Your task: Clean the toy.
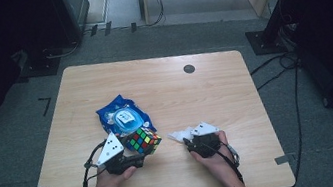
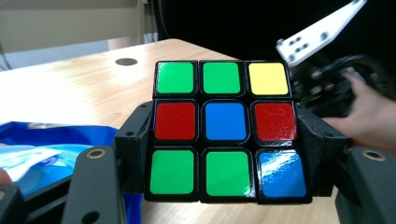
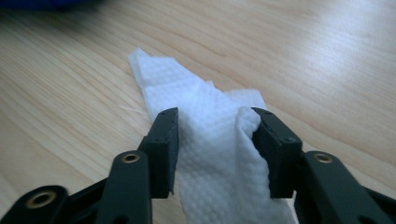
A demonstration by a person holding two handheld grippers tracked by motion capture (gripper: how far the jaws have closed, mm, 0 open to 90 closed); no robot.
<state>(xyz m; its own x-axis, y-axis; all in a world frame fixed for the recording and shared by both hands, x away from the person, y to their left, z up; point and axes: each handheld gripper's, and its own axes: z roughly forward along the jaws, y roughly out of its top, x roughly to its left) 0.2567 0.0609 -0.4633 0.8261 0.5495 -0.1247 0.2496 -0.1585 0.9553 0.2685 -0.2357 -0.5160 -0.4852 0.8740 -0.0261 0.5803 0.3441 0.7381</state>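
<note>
My left gripper (image 1: 138,151) is shut on a scrambled Rubik's cube (image 1: 143,141), near the table's front left. In the left gripper view its jaws clamp the cube (image 2: 224,130) by the middle layer on both sides, and the face towards the camera shows green, red, blue and yellow stickers. A crumpled white wipe (image 1: 177,135) lies on the wood to the right. My right gripper (image 1: 188,140) is low over it. Its jaws stand apart, and the wipe (image 3: 205,107) sits slack between them, brushing both pads.
A blue wet-wipe pack (image 1: 122,116) lies just behind the cube, touching it. A dark round grommet (image 1: 189,68) sits in the wooden table (image 1: 196,99) near the far edge. Cables trail over the floor at the right.
</note>
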